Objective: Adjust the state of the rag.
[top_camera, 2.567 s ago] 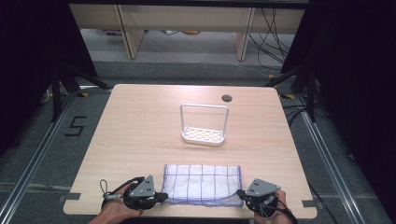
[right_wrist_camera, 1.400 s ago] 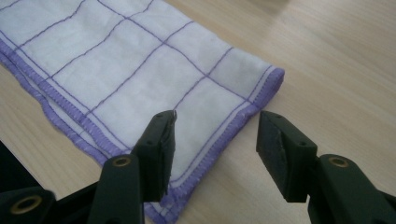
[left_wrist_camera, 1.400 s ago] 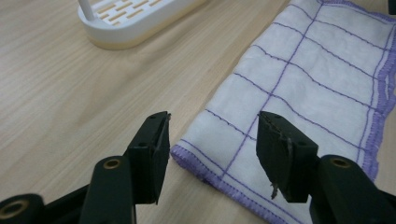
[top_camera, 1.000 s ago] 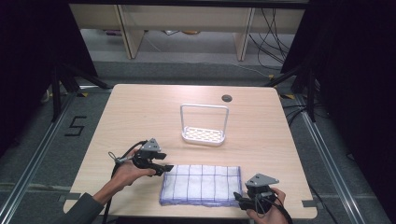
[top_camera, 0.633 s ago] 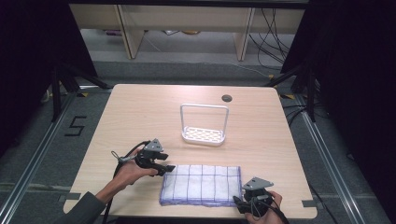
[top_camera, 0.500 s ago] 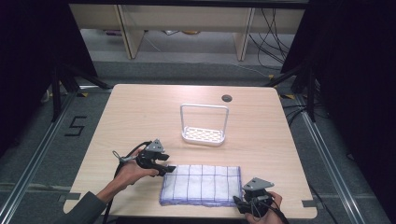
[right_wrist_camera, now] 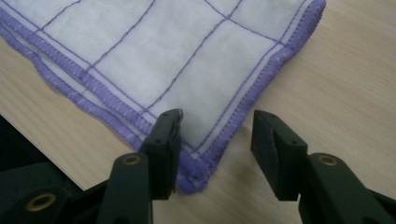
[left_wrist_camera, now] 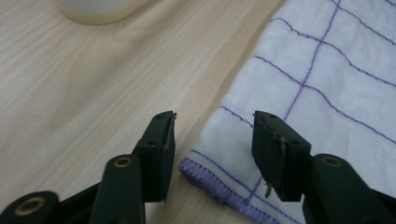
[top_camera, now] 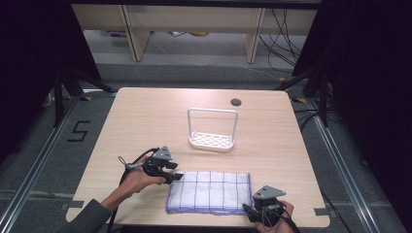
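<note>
Both hand-held grippers' jaws just closing — straddling cloth (top_camera: 210, 192) corners, ungripped.

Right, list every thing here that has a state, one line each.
Cloth: folded, flat on the table.
Rack: upright, empty.
Left gripper: jaws just closing, astride the cloth's corner, not yet pinching.
Right gripper: jaws just closing around a corner, not yet pinching.

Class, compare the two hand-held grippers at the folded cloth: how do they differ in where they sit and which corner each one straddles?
The left hand-held gripper sits at the cloth's far left corner; the right hand-held gripper sits at its near right corner, by the table edge. The left one's corner shows a single purple hem, the right one's stacked hemmed layers. Both have just been closing, jaws either side of a corner, pads not yet pressing it.
</note>
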### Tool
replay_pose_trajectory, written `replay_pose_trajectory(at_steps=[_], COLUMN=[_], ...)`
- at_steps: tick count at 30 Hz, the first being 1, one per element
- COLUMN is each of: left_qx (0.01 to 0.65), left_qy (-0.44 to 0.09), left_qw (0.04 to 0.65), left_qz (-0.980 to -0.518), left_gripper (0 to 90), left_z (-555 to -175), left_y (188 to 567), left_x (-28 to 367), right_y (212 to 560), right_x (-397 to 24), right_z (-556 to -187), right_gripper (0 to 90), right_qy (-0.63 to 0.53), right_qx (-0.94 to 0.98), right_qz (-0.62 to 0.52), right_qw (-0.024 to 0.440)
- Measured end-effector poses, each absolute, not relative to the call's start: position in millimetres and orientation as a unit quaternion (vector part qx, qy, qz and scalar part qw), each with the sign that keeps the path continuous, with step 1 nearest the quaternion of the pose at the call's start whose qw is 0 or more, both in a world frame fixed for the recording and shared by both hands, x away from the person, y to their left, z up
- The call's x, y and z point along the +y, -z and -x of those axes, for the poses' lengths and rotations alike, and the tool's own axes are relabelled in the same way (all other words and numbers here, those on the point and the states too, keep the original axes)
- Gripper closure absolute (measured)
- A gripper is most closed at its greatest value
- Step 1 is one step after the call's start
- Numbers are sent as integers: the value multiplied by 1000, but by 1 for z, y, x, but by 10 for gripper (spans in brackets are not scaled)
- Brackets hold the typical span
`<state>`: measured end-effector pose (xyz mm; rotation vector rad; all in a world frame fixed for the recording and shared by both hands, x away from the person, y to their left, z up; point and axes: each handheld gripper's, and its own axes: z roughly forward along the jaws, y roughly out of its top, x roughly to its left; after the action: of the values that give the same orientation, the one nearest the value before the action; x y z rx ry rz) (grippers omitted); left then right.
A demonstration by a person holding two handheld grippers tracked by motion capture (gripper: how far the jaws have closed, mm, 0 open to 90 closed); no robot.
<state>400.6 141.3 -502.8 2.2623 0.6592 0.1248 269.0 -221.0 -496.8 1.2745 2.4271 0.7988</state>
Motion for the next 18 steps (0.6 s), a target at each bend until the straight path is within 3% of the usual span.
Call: replay_pose_trajectory(at_steps=[8,11,18], left_qx=[247,241,237], left_qy=[-40,-37,-22], left_qw=[381,377,379], left_qz=[-890,-894,-894], left_gripper=[679,771,838], left_z=[-398,-396,-380], left_y=[505,504,506], left_x=[142,144,153], right_y=[498,499,500], right_x=[-222,-222,-225], right_z=[-266,-266,-273], right_gripper=[642,737,812], right_qy=[-289,-299,-308], right_qx=[839,840,845], right_qz=[-441,-435,-420], right_qw=[135,127,117])
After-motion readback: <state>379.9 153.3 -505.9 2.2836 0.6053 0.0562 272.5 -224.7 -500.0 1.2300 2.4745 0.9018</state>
